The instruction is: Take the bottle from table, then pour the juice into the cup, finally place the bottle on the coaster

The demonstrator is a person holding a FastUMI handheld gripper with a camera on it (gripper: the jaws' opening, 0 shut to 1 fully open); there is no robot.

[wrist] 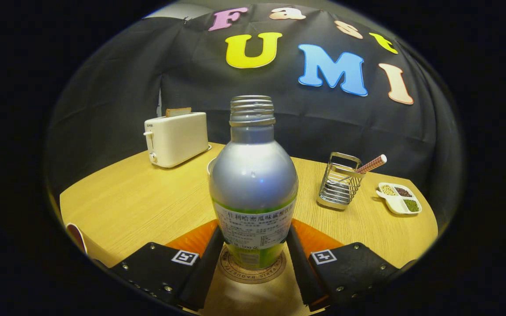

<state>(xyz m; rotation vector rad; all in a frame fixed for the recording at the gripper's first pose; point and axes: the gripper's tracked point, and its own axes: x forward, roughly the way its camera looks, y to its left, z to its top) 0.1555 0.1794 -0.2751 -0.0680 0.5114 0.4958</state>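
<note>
Black cloth hangs as the booth's wall behind one light wooden table [139, 197], and we count the things on it as follows. One silver, bulb-shaped bottle [253, 180] with an uncapped threaded neck and a pale label over a green lower band stands upright between our two fingers [211, 252]. It rests on one round cork coaster [251, 272] printed with a dark ring of lettering, and the coaster lies on an orange mat [191, 239] that shows to either side of the bottle.

Our gripper [253, 256] is closed to a narrow gap: both fingers lie against the bottle's lower body, one on each side, so we hold it at the label.

Just behind the bottle, at its left shoulder, we see a sliver of one pale cup rim [211, 166]; the rest of it is hidden.

Beyond the bottle to the left stands one cream two-slot toaster [176, 138], with one slice of toast [178, 112] sticking up from its top. To the right, well apart from the bottle, is one square wire metal holder [338, 186], and one red-and-white checked stick [371, 164] leans out of it. Just past that holder lies one white divided dish [399, 198] with three compartments of grains: one pale, one dark, one green.

At the near left edge of the table we see part of one dark red rounded thing [76, 237] that we cannot identify.
</note>
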